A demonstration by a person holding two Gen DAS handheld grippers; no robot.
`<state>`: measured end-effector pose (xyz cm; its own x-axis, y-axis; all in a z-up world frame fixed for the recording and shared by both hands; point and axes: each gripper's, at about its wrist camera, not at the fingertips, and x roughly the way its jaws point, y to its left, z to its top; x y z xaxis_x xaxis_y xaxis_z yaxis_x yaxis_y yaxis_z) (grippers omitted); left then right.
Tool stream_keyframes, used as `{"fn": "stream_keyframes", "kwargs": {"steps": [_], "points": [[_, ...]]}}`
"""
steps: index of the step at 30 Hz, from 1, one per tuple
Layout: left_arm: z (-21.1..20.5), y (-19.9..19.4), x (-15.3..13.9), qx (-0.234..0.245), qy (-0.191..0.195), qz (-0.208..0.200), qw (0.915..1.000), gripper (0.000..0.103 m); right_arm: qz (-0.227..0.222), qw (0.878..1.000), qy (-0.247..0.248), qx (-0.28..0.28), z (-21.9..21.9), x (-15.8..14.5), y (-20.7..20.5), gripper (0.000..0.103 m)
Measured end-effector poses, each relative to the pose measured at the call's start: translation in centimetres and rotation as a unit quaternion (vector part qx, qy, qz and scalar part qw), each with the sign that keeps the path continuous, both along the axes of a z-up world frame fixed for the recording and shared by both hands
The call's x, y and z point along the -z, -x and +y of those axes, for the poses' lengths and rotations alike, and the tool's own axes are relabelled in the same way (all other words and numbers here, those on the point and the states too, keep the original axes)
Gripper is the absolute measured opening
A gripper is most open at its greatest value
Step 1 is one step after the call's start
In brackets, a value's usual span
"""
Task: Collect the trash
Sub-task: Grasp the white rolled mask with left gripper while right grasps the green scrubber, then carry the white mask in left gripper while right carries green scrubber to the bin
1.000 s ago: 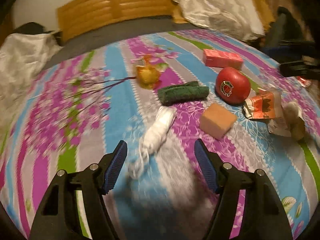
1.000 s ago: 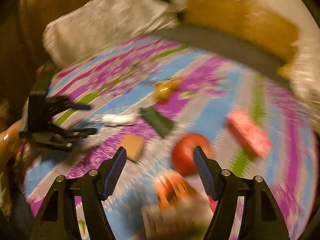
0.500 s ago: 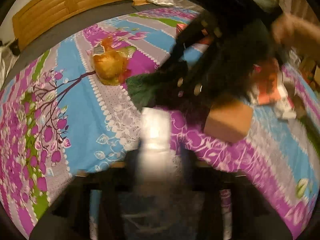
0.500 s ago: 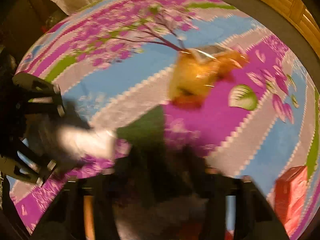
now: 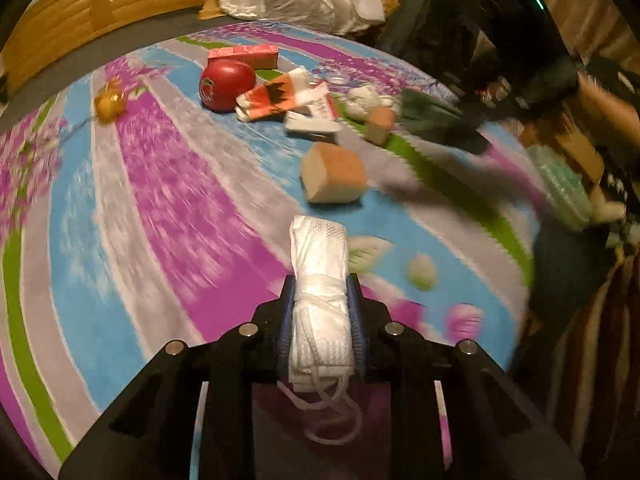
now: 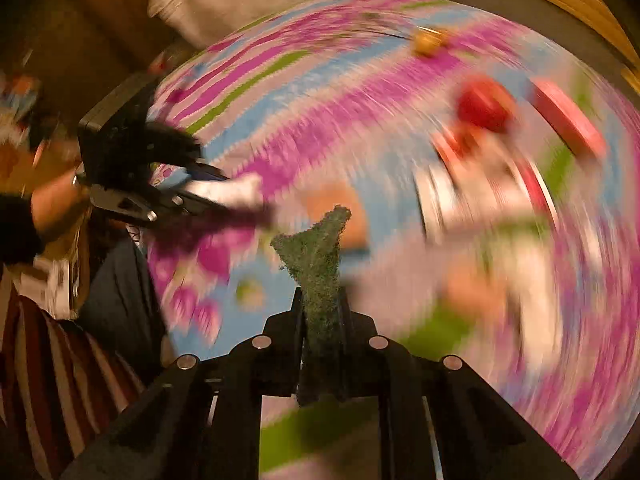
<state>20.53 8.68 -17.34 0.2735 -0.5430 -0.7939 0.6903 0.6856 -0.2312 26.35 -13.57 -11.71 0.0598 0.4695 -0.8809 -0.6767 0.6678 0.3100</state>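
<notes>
Above the striped flowered bed (image 5: 168, 208), my left tongs (image 5: 320, 304) are clamped on a rolled white mask (image 5: 318, 272) whose loose ear loops hang toward the camera, and my right tongs (image 6: 322, 312) are closing with a green scrubbing pad (image 6: 316, 256) pinched between them. Left lying on the bed are a red ball (image 5: 226, 84) with a round emblem I cannot read, a pink box (image 5: 244, 55), a torn orange-and-white carton (image 5: 276, 98), a tan sponge (image 5: 334, 174) and a yellow wrapper (image 5: 107, 100); any print is too blurred to read.
</notes>
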Motion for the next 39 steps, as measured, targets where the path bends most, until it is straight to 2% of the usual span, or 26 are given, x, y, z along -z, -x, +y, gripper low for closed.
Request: {"fn": "stream_keyframes", "kwargs": {"steps": [3, 5, 9, 12, 17, 24, 33, 39], "points": [[0.0, 1.6, -0.8, -0.061, 0.014, 0.007, 0.998, 0.024, -0.015, 0.994, -0.007, 0.112, -5.0, -0.4, 5.9, 0.016], [-0.7, 2.6, -1.7, -0.086, 0.015, -0.003, 0.9962, 0.024, -0.031, 0.979, -0.003, 0.201, -7.6, -0.4, 10.5, 0.016], [-2.8, 4.7, -3.7, -0.081, 0.022, -0.026, 0.9961, 0.024, -0.054, 0.955, 0.012, 0.29, -8.0, -0.1, 15.9, 0.016], [-4.6, 6.2, -5.1, -0.067, 0.023, -0.04, 0.9967, 0.024, -0.076, 0.945, 0.0, 0.319, -7.5, -0.6, 17.8, 0.016], [-7.4, 8.7, -6.3, -0.058, 0.009, -0.063, 0.9963, 0.024, -0.1, 0.935, -0.019, 0.34, -6.6, -1.3, 19.0, 0.016], [-10.3, 9.9, -7.0, -0.093, -0.039, -0.082, 0.9915, 0.024, -0.144, 0.926, -0.023, 0.348, -5.9, -2.3, 18.9, 0.016], [-15.2, 8.5, -8.5, -0.116, -0.078, -0.116, 0.9834, 0.024, -0.172, 0.907, -0.024, 0.384, -9.0, -3.4, 20.3, 0.016], [-19.7, 7.9, -10.1, -0.098, -0.076, -0.137, 0.9828, 0.024, -0.2, 0.883, -0.004, 0.425, -13.1, -4.7, 21.8, 0.016]]}}
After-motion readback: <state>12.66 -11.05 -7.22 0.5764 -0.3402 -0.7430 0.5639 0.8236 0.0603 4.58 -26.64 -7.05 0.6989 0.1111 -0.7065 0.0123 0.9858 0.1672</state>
